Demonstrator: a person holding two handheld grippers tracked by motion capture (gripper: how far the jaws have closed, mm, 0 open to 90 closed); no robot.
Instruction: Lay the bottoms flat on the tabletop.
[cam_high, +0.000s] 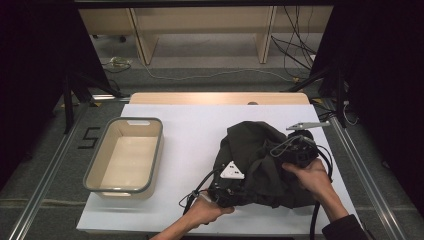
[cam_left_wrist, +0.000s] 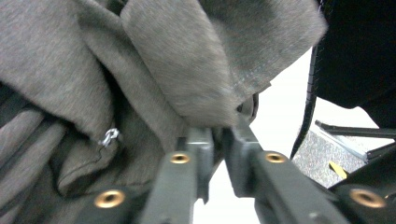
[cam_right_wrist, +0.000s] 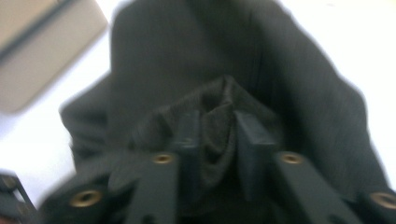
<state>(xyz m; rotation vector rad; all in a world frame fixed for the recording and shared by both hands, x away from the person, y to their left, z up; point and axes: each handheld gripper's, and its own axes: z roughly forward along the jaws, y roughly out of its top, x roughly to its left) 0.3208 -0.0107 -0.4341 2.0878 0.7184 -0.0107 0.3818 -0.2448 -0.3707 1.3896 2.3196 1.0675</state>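
A dark grey-green garment (cam_high: 260, 150) lies crumpled on the right half of the white table top (cam_high: 190, 130). My left gripper (cam_high: 227, 190), with a white three-cornered plate on top, reaches into its near left edge. In the left gripper view the jaws (cam_left_wrist: 219, 133) stand close together, with a fold of the garment (cam_left_wrist: 187, 60) pinched at their tips. My right gripper (cam_high: 281, 161) sits at the garment's right side, held in a hand. In the right gripper view its jaws (cam_right_wrist: 217, 126) are closed on a bunched ridge of the dark fabric (cam_right_wrist: 187, 60).
An empty beige basin with a grey rim (cam_high: 160, 145) stands at the left of the table. Bare white surface lies between it and the garment. Cables trail from both grippers toward the near edge. Dark frames and floor cables stand beyond the table.
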